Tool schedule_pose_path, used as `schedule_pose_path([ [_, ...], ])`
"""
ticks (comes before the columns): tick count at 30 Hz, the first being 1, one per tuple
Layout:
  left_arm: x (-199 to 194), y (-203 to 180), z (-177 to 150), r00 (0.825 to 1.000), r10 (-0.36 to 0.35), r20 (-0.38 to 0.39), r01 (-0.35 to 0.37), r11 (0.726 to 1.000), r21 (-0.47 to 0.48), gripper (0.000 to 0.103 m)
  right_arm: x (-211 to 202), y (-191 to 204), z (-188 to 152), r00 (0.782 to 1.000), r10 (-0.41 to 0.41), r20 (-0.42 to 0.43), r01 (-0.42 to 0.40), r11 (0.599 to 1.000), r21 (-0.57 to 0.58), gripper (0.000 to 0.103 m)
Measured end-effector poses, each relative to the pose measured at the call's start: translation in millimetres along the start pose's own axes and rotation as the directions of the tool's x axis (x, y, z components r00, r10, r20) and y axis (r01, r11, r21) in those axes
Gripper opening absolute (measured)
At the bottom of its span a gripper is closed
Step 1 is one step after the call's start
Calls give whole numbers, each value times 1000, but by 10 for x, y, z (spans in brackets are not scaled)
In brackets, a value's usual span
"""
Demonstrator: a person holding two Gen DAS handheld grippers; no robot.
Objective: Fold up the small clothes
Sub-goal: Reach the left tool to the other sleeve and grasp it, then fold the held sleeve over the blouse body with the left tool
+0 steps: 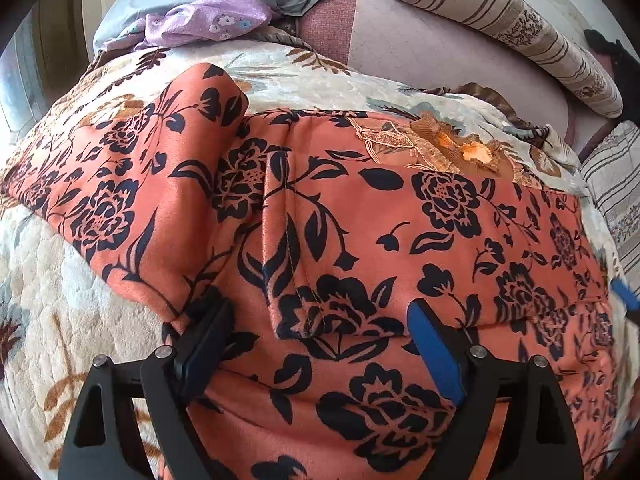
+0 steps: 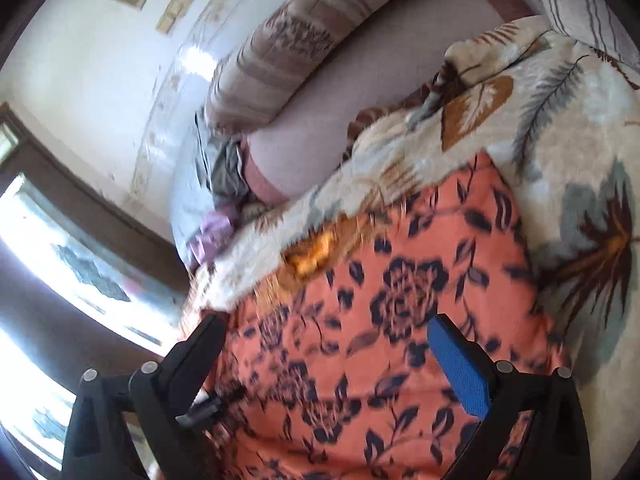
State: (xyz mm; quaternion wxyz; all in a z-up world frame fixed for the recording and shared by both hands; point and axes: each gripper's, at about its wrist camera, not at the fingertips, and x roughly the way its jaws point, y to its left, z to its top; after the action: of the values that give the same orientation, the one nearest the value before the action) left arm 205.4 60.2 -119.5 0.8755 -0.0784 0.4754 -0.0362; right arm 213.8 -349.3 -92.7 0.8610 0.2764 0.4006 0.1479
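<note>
Left wrist view: I see one orange flowered garment (image 1: pixel 360 240) spread on the leaf-print blanket (image 1: pixel 60 300), one sleeve folded across; my left gripper (image 1: pixel 316 344) stands wide above its near edge. Right wrist view, blurred: my right gripper (image 2: pixel 324 360) hangs wide over the same garment (image 2: pixel 380 320); bare blanket (image 2: pixel 580 180) flanks it.

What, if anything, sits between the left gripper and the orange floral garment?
Nothing visible. The left gripper has its jaws open right over the orange floral garment, which lies spread on the leaf-patterned blanket with no other item on top of it there.
</note>
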Motion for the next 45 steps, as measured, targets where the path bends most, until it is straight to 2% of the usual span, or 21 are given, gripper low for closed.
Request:
schedule_pose_path([
  [2,-302,152,0,995,-79,59,84,993,-86,88,-32,128,-304,992,-120,29,122,988,-91,102],
  [4,-640,401,-2,979,-148,142,170,973,-157,88,-89,272,-537,979,-193,73,203,961,-185,102],
  [6,-875,760,14,963,-169,211,217,947,-236,88,-109,373,-705,974,-201,105,221,944,-245,102],
  [8,-975,1238,39,952,-158,262,249,899,-360,88,-20,365,-819,975,-211,74,223,937,-268,102],
  [10,-943,1803,67,947,-146,287,282,808,-517,88,95,327,-942,968,-247,44,250,935,-250,102],
  [13,-762,2613,82,946,-122,299,309,618,-723,88,78,227,-965,968,-246,51,252,948,-194,102],
  [14,-695,2824,110,946,-114,302,312,569,-761,88,90,197,-965,970,-239,42,242,953,-183,102],
  [16,-587,3096,214,952,-88,292,293,530,-795,88,105,174,-968,972,-232,36,235,956,-177,102],
  [18,-507,3263,347,958,-62,281,270,535,-801,88,123,192,-980,967,-251,35,253,948,-193,102],
  [23,-275,3513,602,971,-24,238,209,571,-794,88,166,223,-992,960,-278,37,280,936,-212,102],
  [25,-200,3595,644,971,-17,238,204,575,-792,88,163,215,-992,962,-272,37,273,939,-207,102],
  [29,-137,3647,755,973,-6,231,187,610,-770,88,166,199,-990,963,-266,38,268,942,-204,102],
  [31,-97,3650,811,980,23,196,138,635,-760,56,168,196,-990,963,-268,38,270,941,-206,102],
  [32,-36,3673,828,989,24,148,98,644,-759,6,170,195,-991,962,-269,38,271,940,-206,102],
  [33,27,3710,817,994,7,113,83,633,-769,5,169,191,-991,962,-269,38,271,940,-207,102],
  [34,10,3729,796,992,11,126,91,626,-775,5,167,192,-992,963,-268,39,270,941,-206,102],
  [35,-46,3695,816,992,37,120,69,638,-767,5,166,194,-993,963,-267,38,269,941,-205,102],
  [37,-264,3484,932,985,94,147,38,708,-705,5,163,192,-994,964,-261,41,264,943,-201,102],
  [39,-599,3140,1092,968,115,224,48,789,-613,5,161,189,-997,966,-256,44,260,945,-199,102],
  [42,-1180,2435,1342,927,66,368,114,887,-447,5,146,173,-993,969,-241,49,246,951,-188,102],
  [45,-1656,1555,1511,882,-45,469,187,947,-262,5,132,160,-991,972,-230,51,236,955,-182,102],
])
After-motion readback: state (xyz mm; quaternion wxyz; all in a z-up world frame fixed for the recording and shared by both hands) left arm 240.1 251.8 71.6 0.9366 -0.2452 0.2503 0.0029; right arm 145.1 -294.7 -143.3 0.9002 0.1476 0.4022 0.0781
